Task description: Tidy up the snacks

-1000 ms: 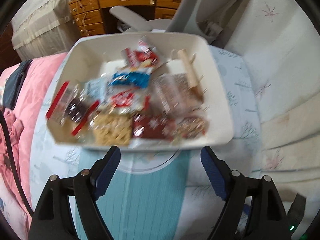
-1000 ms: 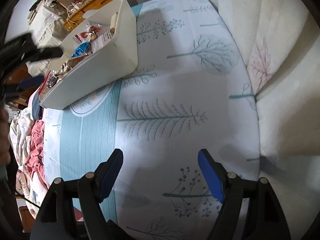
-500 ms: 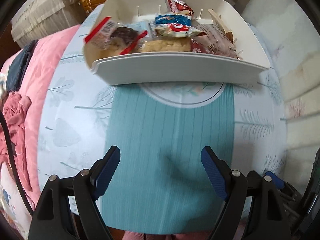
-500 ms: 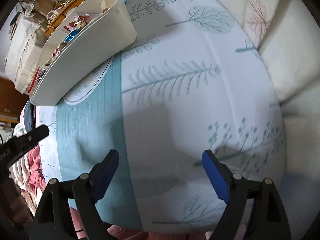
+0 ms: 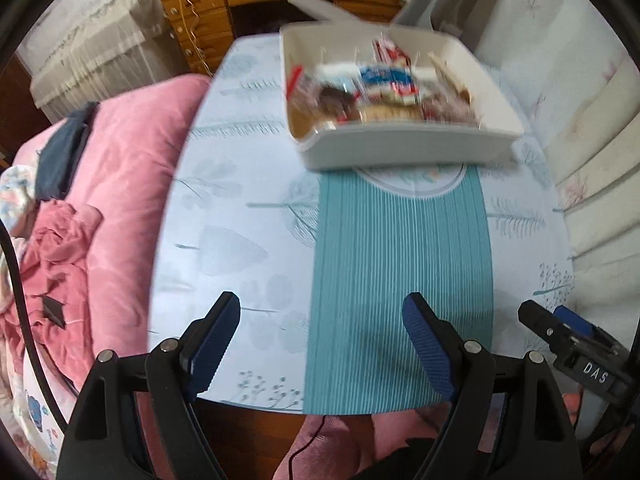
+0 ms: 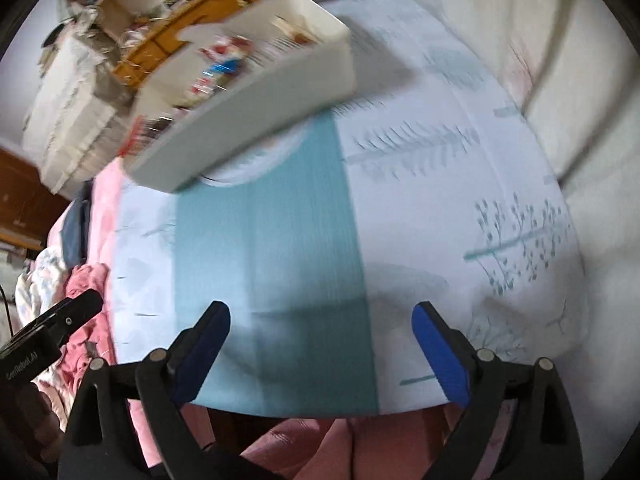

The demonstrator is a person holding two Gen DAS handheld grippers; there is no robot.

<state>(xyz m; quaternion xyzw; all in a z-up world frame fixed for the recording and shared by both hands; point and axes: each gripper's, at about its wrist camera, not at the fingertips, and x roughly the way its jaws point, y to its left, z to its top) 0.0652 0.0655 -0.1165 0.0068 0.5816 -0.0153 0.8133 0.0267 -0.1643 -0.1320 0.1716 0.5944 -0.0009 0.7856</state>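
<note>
Jaws wide on left gripper (image 5: 322, 338), nothing btwn; right gripper (image 6: 320, 344) just been opening, also empty. White rectangular plastic tray (image 5: 404, 146) w/ wrapped snacks (image 5: 372, 88) at 12 o'clock on tablecloth (image 5: 400, 264).

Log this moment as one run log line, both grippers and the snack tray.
left gripper: open, empty | right gripper: jaws just opening, empty | white snack tray: on tablecloth, full of packets, beyond both grippers
</note>
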